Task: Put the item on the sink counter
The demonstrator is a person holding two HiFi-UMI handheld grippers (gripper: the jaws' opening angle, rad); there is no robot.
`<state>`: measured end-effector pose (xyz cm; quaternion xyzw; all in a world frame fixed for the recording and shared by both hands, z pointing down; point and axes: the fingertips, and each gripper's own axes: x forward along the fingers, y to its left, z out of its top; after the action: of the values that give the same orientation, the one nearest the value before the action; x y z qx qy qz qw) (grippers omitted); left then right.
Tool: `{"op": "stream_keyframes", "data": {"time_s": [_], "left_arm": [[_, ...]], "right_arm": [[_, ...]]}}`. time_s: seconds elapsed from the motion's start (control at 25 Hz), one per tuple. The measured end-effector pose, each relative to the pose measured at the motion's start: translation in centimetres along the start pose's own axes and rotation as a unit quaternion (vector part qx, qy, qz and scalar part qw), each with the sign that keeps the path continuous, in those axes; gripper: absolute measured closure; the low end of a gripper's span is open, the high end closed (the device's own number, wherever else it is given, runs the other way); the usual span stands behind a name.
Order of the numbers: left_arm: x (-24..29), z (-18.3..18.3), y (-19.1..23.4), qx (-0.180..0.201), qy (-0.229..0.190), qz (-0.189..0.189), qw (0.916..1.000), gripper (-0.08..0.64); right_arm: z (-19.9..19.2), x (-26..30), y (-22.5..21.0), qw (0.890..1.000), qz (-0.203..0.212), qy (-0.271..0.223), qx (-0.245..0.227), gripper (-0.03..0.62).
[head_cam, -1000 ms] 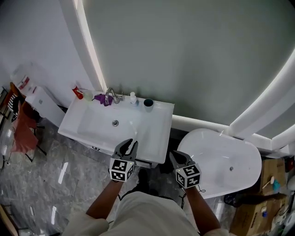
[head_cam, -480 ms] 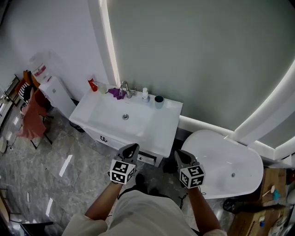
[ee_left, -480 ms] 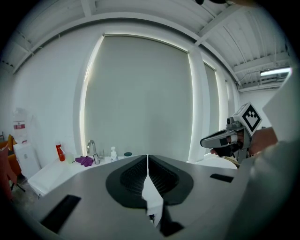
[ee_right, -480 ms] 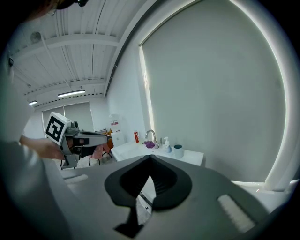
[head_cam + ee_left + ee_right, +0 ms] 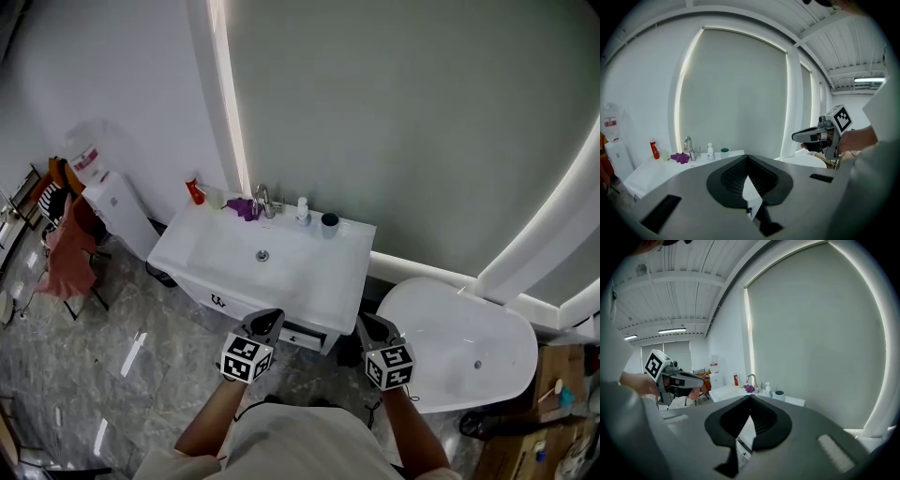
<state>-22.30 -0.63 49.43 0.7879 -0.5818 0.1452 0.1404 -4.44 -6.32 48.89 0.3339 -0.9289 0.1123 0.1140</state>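
Observation:
The white sink counter (image 5: 309, 281) stands against the wall. Along its back edge are a red bottle (image 5: 194, 190), a purple cloth (image 5: 242, 206), a faucet (image 5: 262, 200), a white pump bottle (image 5: 302, 212) and a dark cup (image 5: 329, 221). My left gripper (image 5: 270, 319) hovers in front of the counter's front edge. Its jaws have just been closing and are shut with nothing between them. My right gripper (image 5: 366, 322) is level with it to the right, also shut and empty. In the left gripper view the same cup (image 5: 724, 153) and faucet (image 5: 688, 147) lie far ahead.
A white bathtub (image 5: 459, 342) sits right of the counter. A water dispenser (image 5: 112, 202) and a chair draped in red cloth (image 5: 66, 248) stand at the left. Cardboard boxes (image 5: 525, 441) are at the lower right. Grey marble floor (image 5: 141, 375) lies in front.
Both grippers have drawn back from over the counter's front edge to the floor side. The left jaws, slightly apart before, have come together. The sink looks farther away.

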Motion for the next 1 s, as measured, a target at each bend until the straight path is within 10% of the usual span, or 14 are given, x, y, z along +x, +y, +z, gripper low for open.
{"op": "stream_keyframes", "data": {"time_s": [1.0], "left_arm": [[-2.0, 1.7, 3.2, 0.008, -0.009, -0.040, 0.9991, 0.552]], "right_arm": [[4.0, 2.1, 1.9, 0.999, -0.021, -0.035, -0.003, 0.581]]}}
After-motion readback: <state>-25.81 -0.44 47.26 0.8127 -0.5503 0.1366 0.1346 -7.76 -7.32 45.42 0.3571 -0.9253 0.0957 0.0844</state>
